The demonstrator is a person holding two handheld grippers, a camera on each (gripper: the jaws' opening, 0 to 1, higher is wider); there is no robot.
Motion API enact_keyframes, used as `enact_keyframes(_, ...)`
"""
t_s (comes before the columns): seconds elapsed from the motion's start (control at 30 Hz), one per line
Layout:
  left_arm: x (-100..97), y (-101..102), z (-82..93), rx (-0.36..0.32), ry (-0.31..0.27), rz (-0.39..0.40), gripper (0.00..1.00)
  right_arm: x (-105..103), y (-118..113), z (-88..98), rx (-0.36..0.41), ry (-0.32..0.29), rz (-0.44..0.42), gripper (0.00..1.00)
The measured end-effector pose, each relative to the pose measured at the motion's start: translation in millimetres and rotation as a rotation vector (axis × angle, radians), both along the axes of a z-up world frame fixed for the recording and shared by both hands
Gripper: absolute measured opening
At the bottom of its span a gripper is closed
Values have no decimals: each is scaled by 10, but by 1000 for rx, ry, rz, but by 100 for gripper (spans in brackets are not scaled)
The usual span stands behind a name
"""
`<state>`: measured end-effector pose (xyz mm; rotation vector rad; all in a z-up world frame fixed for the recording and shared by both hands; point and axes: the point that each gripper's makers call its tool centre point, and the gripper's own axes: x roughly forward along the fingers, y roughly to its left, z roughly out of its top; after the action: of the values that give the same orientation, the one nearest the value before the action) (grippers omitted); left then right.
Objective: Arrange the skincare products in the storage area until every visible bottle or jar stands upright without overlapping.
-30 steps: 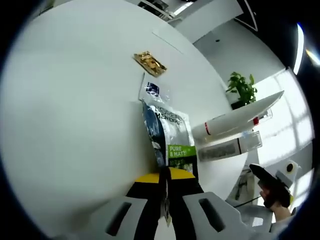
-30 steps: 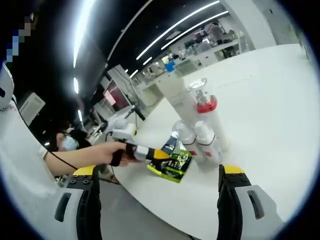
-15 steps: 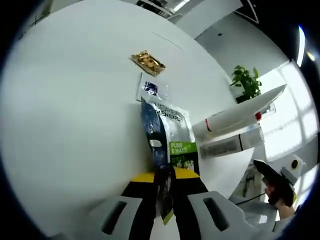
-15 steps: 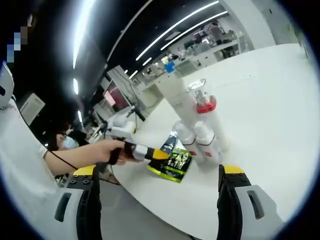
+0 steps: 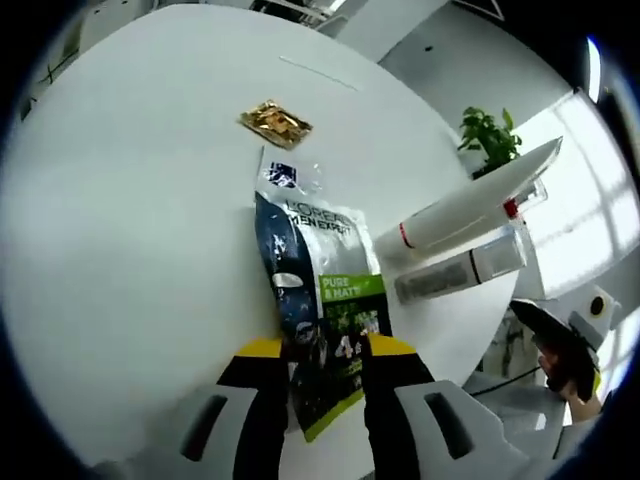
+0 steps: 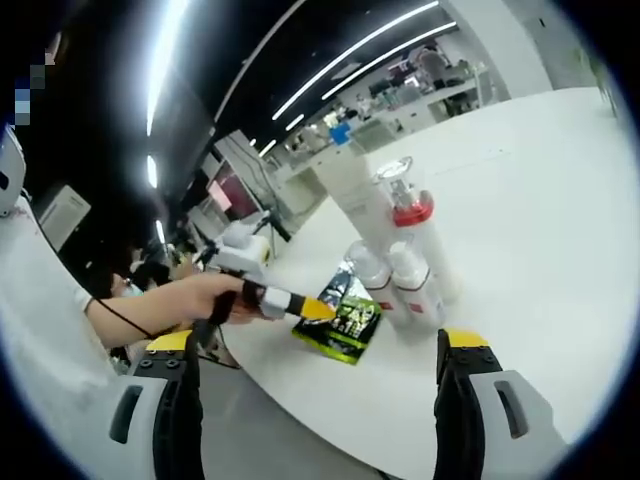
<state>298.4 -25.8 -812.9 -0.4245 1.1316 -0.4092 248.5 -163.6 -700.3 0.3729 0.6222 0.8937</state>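
A blue, silver and green skincare sachet (image 5: 320, 300) lies flat on the round white table (image 5: 130, 220), its near end between the yellow-tipped jaws of my left gripper (image 5: 325, 348). The jaws stand apart on either side of it. In the right gripper view the same sachet (image 6: 345, 320) lies at the table's edge beside the left gripper (image 6: 312, 308), which a hand (image 6: 205, 298) holds. Behind it stand two small white bottles (image 6: 400, 285), a red-banded bottle (image 6: 418, 230) and a tall white bottle (image 6: 350, 185), all upright. My right gripper (image 6: 315, 345) is wide open and holds nothing.
A gold sachet (image 5: 272, 122) and a small clear sachet (image 5: 285, 175) lie farther out on the table. A white red-banded tube (image 5: 470, 205) and a clear box (image 5: 460, 275) are to the right. A potted plant (image 5: 490, 150) stands beyond the table. The table edge runs just under the sachet.
The left jaws, shut on the sachet's edge a second ago, have parted, and the sachet now lies flat showing its face. The right gripper has stayed put.
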Motion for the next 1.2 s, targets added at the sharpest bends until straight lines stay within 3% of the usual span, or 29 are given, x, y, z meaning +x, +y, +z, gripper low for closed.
enact_keyframes(0.37,-16,37,17,86,-26,-63,39,-9,8,20,4,-4,1,98)
enact_keyframes(0.8,-53,173,98,142,-53,-73,46,24,-35,33,-7,-29,-5,98)
enact_keyframes(1.2,-280,371,291,189,-85,-42,55,22,-19,41,-32,-61,8,99)
